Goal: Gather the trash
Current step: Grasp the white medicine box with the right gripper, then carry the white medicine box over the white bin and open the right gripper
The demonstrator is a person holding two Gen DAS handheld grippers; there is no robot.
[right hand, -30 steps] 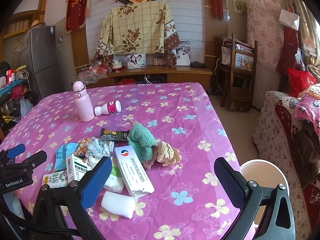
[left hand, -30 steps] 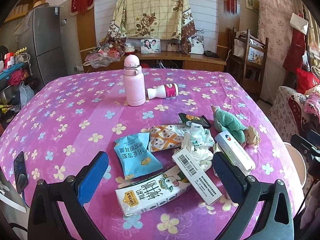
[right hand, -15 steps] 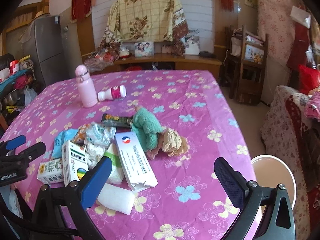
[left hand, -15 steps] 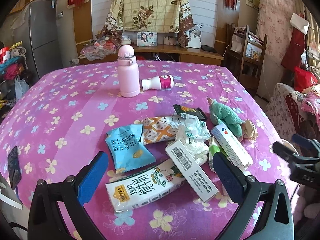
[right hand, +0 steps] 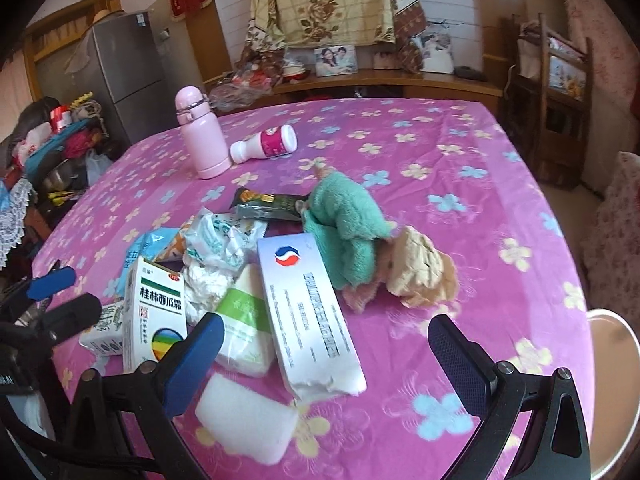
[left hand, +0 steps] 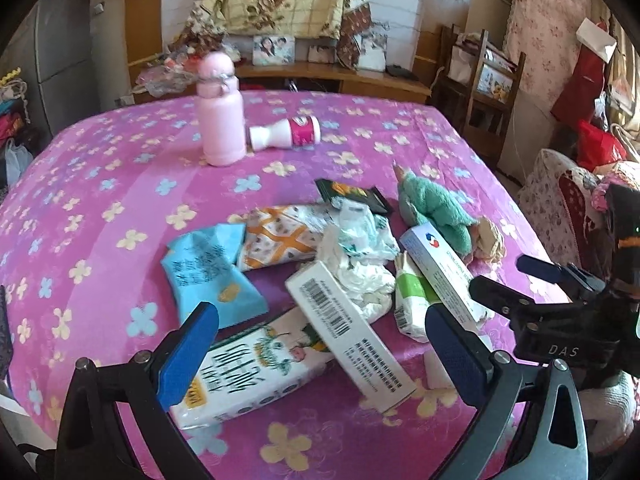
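Note:
A heap of trash lies on the pink flowered tablecloth (left hand: 100, 184): a milk carton (left hand: 248, 368), a barcode box (left hand: 348, 332), a blue snack bag (left hand: 212, 276), an orange wrapper (left hand: 280, 236), crumpled tissue (left hand: 360, 252), a long white box (right hand: 308, 312), a foam block (right hand: 248, 428) and a dark wrapper (right hand: 268, 204). My left gripper (left hand: 320, 348) is open just above the carton and barcode box. My right gripper (right hand: 324, 356) is open over the long white box. Neither holds anything.
A pink flask (left hand: 220, 120) stands at the back with a small white bottle (left hand: 286, 136) lying beside it. A green and beige cloth toy (right hand: 360, 236) lies right of the heap. A white bin (right hand: 612, 384) stands by the table's right edge. Chairs and a sofa are on the right.
Both grippers have moved forward and down toward the heap, which looks larger now. Both stayed open. Nothing on the table has moved.

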